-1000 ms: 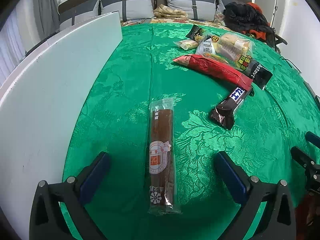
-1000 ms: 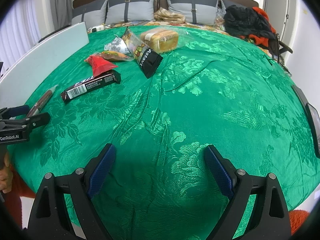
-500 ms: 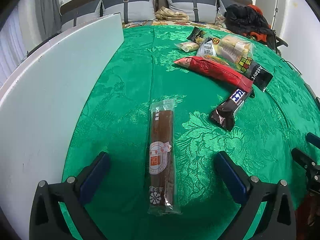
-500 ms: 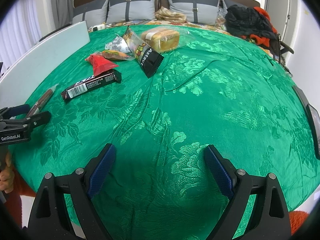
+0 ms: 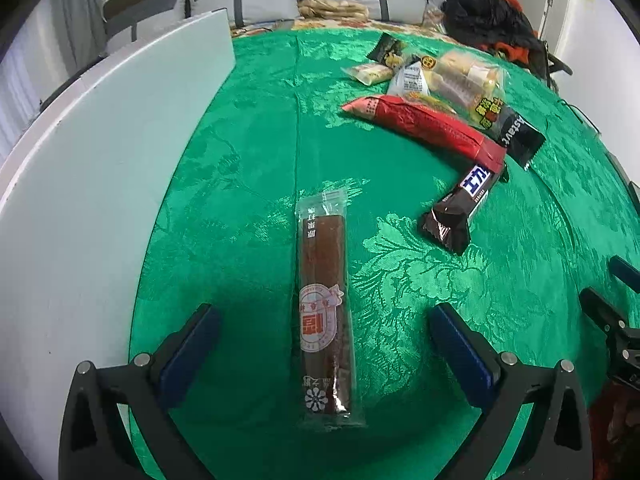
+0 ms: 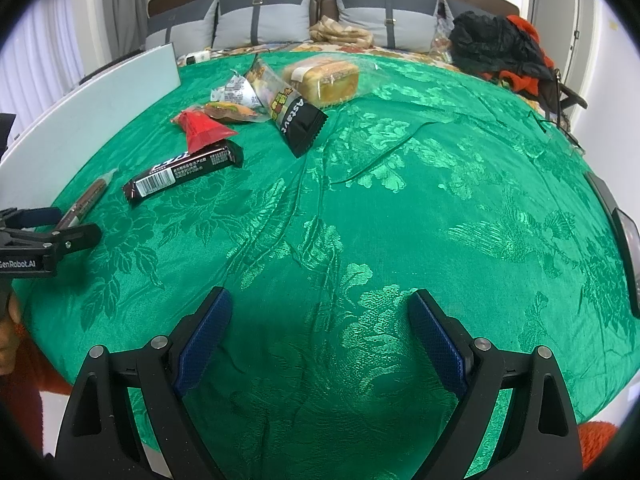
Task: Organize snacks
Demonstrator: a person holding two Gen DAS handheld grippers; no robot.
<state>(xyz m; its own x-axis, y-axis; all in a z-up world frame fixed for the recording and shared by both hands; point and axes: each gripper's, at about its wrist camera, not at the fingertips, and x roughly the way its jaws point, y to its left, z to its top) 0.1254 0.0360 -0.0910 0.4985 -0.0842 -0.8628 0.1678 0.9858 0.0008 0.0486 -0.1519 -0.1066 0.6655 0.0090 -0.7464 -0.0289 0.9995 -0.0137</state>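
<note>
Left gripper wide, straddling brown bar, not touching. Right gripper wide over bare green cloth.

"Astavc", perhaps, on black snack packet; "GenRobot.AI" on left gripper body.
</note>
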